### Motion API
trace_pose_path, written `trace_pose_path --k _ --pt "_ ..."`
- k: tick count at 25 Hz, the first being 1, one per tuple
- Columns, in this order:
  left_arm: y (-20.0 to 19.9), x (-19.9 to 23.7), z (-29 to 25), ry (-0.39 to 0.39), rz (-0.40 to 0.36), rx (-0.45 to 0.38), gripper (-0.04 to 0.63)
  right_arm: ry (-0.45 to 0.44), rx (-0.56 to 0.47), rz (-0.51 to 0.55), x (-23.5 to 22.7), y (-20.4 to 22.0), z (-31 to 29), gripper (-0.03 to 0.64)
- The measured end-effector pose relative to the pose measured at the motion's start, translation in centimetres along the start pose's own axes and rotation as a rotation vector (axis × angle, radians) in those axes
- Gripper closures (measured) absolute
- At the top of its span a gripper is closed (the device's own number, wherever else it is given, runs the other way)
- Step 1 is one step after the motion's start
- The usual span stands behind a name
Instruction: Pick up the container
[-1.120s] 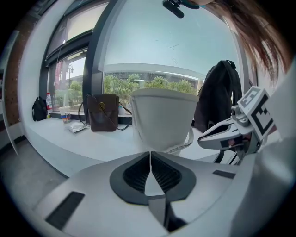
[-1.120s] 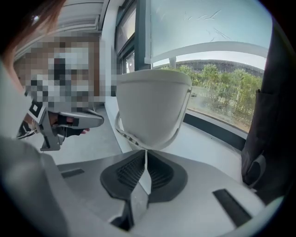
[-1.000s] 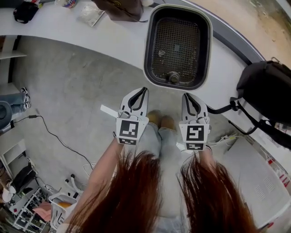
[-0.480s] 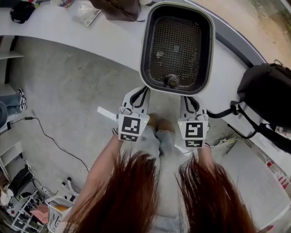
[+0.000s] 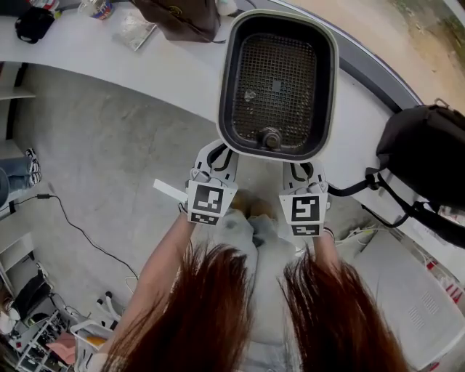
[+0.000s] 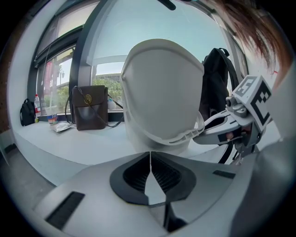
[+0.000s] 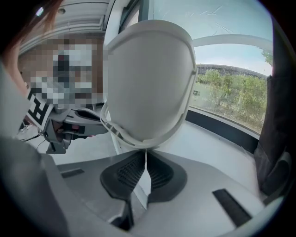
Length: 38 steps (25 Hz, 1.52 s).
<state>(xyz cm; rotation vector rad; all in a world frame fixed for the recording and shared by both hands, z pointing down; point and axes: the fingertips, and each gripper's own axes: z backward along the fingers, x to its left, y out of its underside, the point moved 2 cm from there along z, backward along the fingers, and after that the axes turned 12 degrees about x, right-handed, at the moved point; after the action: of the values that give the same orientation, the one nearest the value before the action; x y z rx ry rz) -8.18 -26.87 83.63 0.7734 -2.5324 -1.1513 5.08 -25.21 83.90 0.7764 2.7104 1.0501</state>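
Over the pale grey worktop's (image 5: 167,65) near edge hangs the white plastic mesh-lined container (image 6: 162,92), its near rim pinched tight by left claw (image 6: 150,152) and right claw (image 7: 146,150). Lifting looks under way; next, keep both grips level.

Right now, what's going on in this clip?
A person with a gripper in each hand is picking up the white container, which has a mesh floor. The left gripper and the right gripper are both shut on its near rim, side by side. The container is tipped toward the person, partly past the edge of the grey counter, and looks lifted off it. A brown bag and a black backpack lie nearby, untouched.
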Motion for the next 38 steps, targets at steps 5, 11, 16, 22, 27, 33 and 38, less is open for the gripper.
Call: trace_pose_path --k 5,11,16,22,27,33,38 --pt "-0.7 0.1 0.1 -0.013 -0.023 -0.011 0.574 0.006 -0.017 0.007 -0.1 -0.3 0.3 0.591" --pt "-0.9 -0.4 1.0 -0.01 -0.039 -0.002 0.574 0.005 -0.019 0.006 0.4 -0.4 1.5 0.591" --pt "-1.4 -0.8 2.4 -0.007 -0.042 0.012 0.574 0.001 -0.014 -0.01 0.8 -0.7 2.9 0.591" --pt "-2.1 -1.2 3.9 -0.015 -0.053 0.048 0.574 -0.022 0.008 0.007 1.2 -1.1 4.7 0.591" --pt "-2.9 -1.5 5.2 -0.013 -0.04 0.068 0.574 -0.038 0.024 0.01 1.5 -1.8 6.3 0.591" --pt "-3.8 -1.5 6.6 -0.013 -0.015 0.087 0.574 -0.05 0.04 -0.009 1.8 -2.5 7.9 0.591" --pt "-4.7 -1.1 7.7 -0.021 0.001 0.098 0.574 -0.057 0.052 -0.023 1.9 -3.4 9.1 0.591"
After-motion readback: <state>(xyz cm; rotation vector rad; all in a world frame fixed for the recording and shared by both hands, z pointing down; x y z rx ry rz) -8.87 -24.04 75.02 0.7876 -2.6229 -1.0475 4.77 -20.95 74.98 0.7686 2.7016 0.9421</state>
